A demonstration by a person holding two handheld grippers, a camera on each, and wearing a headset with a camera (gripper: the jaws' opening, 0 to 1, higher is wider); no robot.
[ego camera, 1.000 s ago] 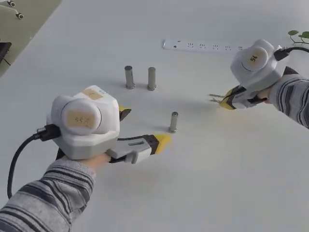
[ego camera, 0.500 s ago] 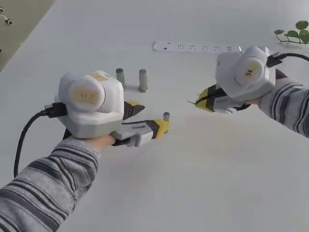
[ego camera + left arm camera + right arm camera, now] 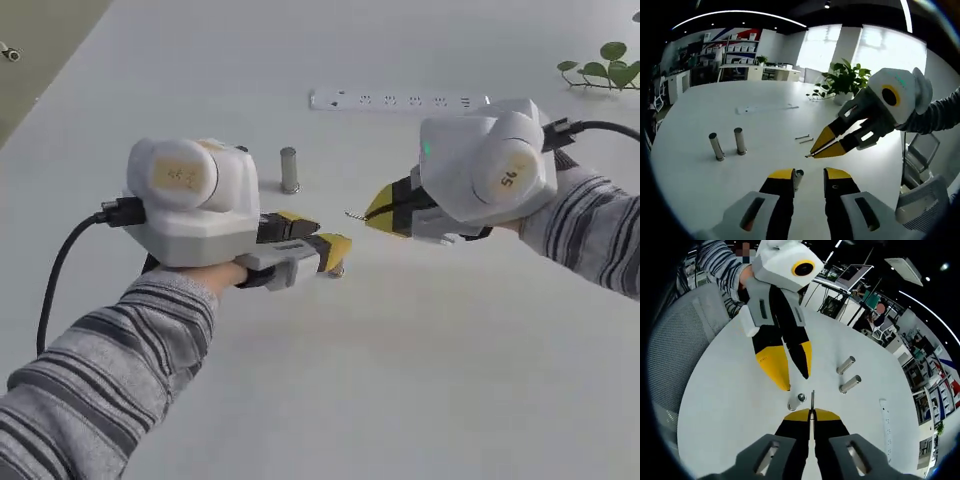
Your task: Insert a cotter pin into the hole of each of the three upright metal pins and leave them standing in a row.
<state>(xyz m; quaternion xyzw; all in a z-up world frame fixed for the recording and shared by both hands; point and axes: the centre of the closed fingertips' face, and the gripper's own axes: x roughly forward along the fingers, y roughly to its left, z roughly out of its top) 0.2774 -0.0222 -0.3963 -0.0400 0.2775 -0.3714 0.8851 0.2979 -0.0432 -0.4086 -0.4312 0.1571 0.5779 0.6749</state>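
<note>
- Step: first insertion, approach stage. The right gripper (image 3: 811, 415) has its jaws clamped on a thin wire cotter pin (image 3: 812, 400), tip aimed at the short grey upright metal pin (image 3: 798, 176).
- The left gripper (image 3: 807, 175) has its jaws part-open astride that pin; contact unclear.
- Next: steady pin, align cotter w/ cross-hole; hole not discernible.
- Left gripper view shows spare cotter pins (image 3: 801, 136) on the white surface (image 3: 700, 170). In head view the left jaws cover most of the near pin.

Left hand-held gripper (image 3: 810, 176) crowds the metal pin (image 3: 798, 178); its top is uncovered.
</note>
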